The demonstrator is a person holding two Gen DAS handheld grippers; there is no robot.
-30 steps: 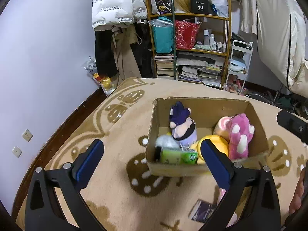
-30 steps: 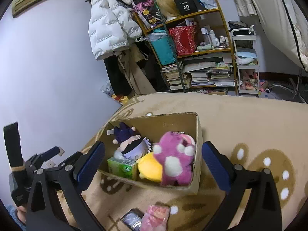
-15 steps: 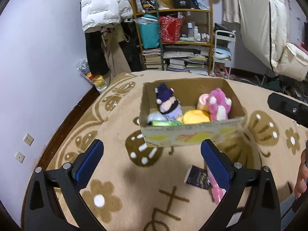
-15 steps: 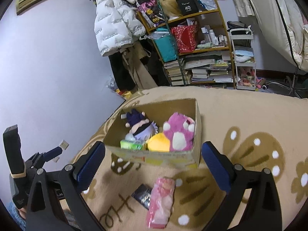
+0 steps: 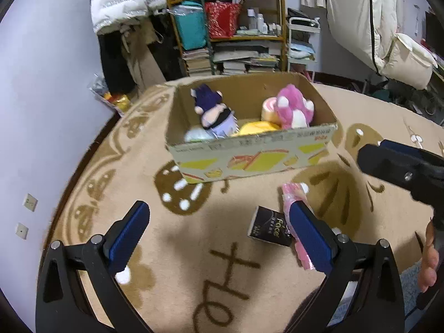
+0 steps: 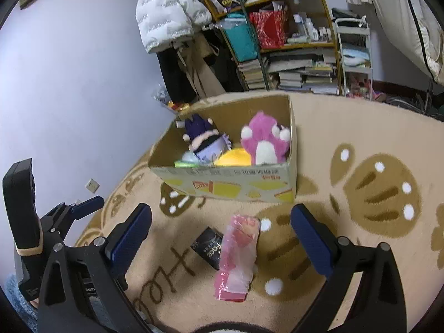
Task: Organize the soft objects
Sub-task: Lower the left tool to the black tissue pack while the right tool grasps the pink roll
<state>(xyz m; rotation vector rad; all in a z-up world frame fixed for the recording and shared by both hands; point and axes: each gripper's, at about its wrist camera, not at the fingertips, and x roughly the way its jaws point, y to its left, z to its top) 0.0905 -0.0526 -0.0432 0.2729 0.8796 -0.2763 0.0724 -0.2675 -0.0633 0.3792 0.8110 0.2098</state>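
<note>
A cardboard box stands on the beige rug and holds a pink plush, a purple-haired doll, a yellow plush and a green pack. In front of the box lie a pink plastic packet and a black packet. My left gripper is open above the rug, near the black packet. My right gripper is open, with the pink packet lying below the gap between its fingers.
The rug with brown patterns covers the floor. A cluttered shelf with books and bags, hanging coats and a white cart stand behind the box. The other gripper shows at the left, and a person's hand at the right.
Both grippers have pulled back and away from the box, so it looks farther and the pink and black packets on the rug come into full view. Both stayed open.
</note>
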